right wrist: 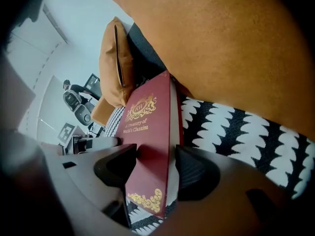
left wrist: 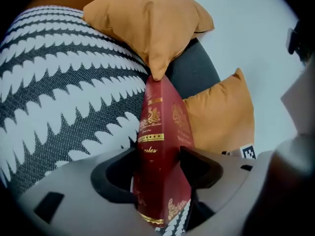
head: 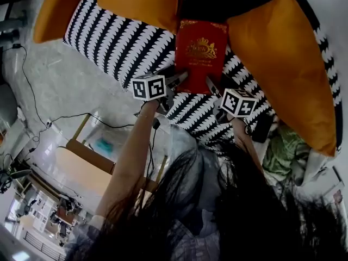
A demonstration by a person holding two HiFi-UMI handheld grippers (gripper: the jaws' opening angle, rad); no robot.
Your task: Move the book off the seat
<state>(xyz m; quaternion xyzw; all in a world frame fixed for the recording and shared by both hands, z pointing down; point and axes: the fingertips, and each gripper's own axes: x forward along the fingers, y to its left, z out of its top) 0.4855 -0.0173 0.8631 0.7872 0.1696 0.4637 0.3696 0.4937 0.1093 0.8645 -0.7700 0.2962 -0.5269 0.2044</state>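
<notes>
Locating the task's thing: red hardback book with gold lettering point(head: 199, 50), cover up on the black-and-white zigzag fabric seat point(head: 114, 42); far end towards the dark backrest point(head: 217, 1), between the orange fabric cushions point(head: 288, 64); near end towards the person. Lying flat or propped at the far end: cannot be told.

Left gripper point(left wrist: 158, 154): at the near corner on the spine side; jaws wide apart, one on each side of the book's thickness; pads just beside the covers, judged not to be clamping.

Right gripper point(right wrist: 156, 154): at the near corner on the page-edge side; jaws likewise wide apart, with the book between them; no firm pinch to be seen.

Step in hand: placing both grippers for a two-handed pick-up. Grip not yet made; book not yet raised from the seat.

Progress: judged early; approach done, transfer all to come.

Next move calls for: closing both pairs of jaws together and squarely on the covers, deep enough to hold a heavy volume; then lifting evenly at both corners and drawing back, clear of the cushion corner touching the far end in the left gripper view.

Caution: uneven closing or lifting likely to twist the book or let one corner slip.
</notes>
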